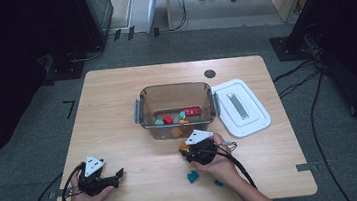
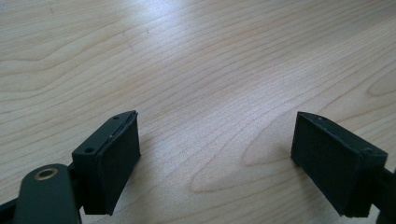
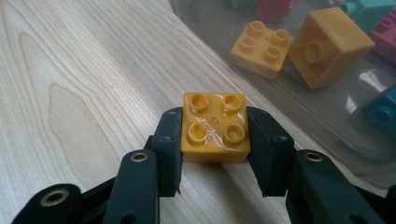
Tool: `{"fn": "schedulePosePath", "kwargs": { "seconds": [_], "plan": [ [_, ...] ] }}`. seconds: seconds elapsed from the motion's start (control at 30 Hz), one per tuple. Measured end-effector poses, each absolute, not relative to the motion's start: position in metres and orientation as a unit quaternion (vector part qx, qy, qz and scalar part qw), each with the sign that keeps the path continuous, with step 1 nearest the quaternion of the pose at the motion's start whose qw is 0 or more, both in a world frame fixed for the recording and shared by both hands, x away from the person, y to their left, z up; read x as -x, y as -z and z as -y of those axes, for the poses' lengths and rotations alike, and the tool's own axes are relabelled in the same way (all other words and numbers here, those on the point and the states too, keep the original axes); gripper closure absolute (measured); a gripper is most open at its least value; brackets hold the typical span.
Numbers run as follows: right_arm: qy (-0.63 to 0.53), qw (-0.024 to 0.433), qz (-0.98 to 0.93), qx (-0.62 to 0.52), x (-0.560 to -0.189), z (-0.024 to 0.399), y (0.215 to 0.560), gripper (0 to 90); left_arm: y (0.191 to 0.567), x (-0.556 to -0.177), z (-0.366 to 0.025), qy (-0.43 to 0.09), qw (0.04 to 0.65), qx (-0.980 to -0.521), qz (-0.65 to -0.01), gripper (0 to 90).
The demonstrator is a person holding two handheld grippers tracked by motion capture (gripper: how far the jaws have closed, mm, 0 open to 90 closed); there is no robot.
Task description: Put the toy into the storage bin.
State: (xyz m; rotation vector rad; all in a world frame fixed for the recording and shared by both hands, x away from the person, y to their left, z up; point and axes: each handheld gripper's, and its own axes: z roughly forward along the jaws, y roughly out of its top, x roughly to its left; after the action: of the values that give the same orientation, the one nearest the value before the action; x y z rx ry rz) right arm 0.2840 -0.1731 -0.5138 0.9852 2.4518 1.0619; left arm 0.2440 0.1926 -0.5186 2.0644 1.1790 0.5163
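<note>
Yellow brick (image 3: pixel 215 127) clamped square in right hand-held gripper (image 3: pixel 215 140); bin (image 3: pixel 299 88) just ahead, wall lying crosswise. Left hand-held gripper (image 2: pixel 215 154) wide open, empty.

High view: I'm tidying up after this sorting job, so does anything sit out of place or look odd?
Two teal bricks lie loose on the table, one beside the right hand and one half hidden under it, while the other bricks are in the clear bin. The bin's white lid lies off, slightly askew beside it.
</note>
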Motion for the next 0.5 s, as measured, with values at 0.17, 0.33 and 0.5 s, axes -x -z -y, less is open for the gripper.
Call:
{"fn": "schedulePosePath", "kwargs": {
  "seconds": [0.17, 0.33, 0.5],
  "plan": [
    [-0.387, 0.138, -0.848, -0.336, -0.282, 0.175, 0.506, 59.8, 0.519, -0.244, -0.193, -0.199, 0.347, -0.796, -0.454, 15.5],
    [-0.408, 0.129, -0.844, -0.323, -0.278, 0.177, 0.49, 59.8, 0.519, -0.244, -0.193, -0.199, 0.347, -0.796, -0.455, 15.5],
    [-0.426, 0.126, -0.842, -0.308, -0.272, 0.177, 0.47, 59.8, 0.519, -0.244, -0.193, -0.199, 0.347, -0.796, -0.454, 15.5]
  ]
}}
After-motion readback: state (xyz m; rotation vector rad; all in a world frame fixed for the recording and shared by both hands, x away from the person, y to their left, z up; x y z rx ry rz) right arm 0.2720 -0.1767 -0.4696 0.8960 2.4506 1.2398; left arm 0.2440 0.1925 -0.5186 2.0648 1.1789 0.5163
